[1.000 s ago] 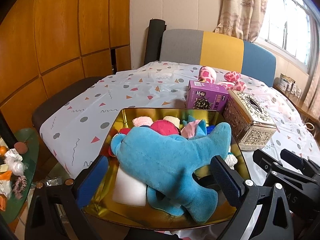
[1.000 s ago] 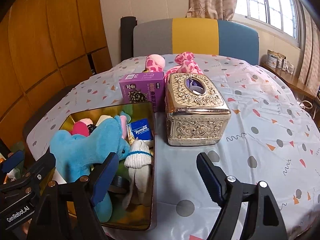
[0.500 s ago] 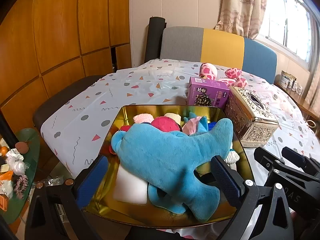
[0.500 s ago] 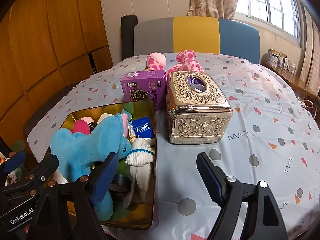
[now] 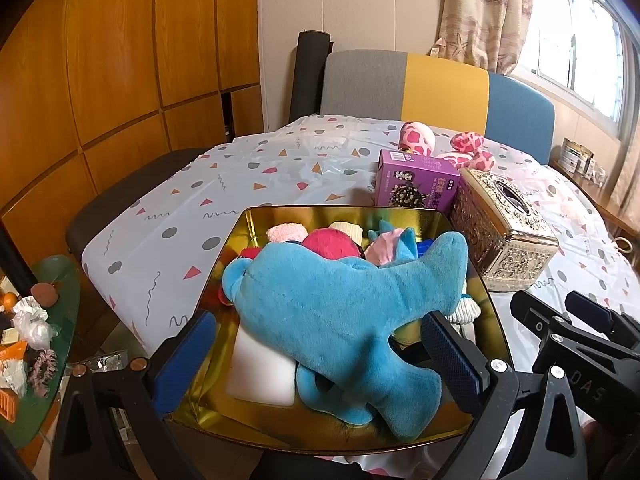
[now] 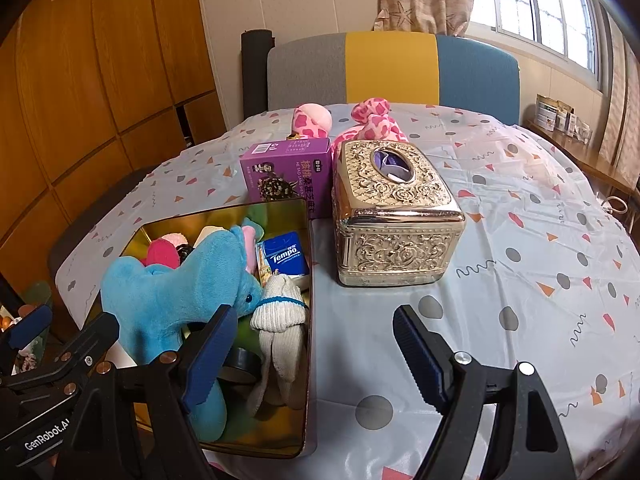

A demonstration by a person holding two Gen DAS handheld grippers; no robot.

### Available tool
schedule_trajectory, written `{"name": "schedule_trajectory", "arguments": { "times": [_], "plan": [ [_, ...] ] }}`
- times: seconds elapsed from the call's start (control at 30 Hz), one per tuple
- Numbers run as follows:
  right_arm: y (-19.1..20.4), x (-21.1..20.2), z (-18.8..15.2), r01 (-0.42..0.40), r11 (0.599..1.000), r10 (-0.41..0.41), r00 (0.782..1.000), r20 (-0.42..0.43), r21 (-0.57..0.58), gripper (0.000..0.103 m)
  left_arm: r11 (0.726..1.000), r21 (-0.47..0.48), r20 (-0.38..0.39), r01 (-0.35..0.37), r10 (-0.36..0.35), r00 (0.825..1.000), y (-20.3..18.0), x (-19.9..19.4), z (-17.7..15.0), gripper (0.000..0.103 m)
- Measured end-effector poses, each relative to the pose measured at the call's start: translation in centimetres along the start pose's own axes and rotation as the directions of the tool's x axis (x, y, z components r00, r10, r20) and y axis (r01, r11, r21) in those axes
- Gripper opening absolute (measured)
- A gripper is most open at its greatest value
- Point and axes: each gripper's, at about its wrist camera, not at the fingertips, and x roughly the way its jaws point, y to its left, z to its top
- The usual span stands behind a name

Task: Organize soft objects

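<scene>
A gold tin tray (image 5: 256, 220) (image 6: 308, 400) at the table's near edge holds a large blue plush (image 5: 340, 304) (image 6: 176, 292), a white sponge block (image 5: 260, 372), a white sock (image 6: 280, 312), a Tempo tissue pack (image 6: 286, 258) and small pink and red soft items (image 5: 330, 242). My left gripper (image 5: 320, 364) is open and empty, held just above the tray's near end. My right gripper (image 6: 312, 352) is open and empty over the tablecloth by the tray's right rim. A pink spotted plush (image 5: 418, 138) (image 6: 372, 122) lies at the far side of the table.
A purple box (image 5: 416, 180) (image 6: 290, 178) and an ornate gold tissue box (image 5: 502, 232) (image 6: 394, 208) stand behind and right of the tray. A chair (image 6: 392, 68) stands at the far side. A glass side table (image 5: 36, 320) with clutter is at the left.
Both grippers have drawn back and up a little from the tray. They stay open and empty. The objects have not moved.
</scene>
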Motion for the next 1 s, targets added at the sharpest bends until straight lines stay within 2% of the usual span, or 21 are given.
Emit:
{"name": "schedule_trajectory", "arguments": {
  "times": [1.0],
  "plan": [
    [0.14, -0.30, 0.00, -0.002, 1.000, 0.002, 1.000, -0.001, 0.007, 0.082, 1.000, 0.003, -0.001, 0.003, -0.003, 1.000, 0.16, -0.07, -0.34, 0.103]
  ]
}}
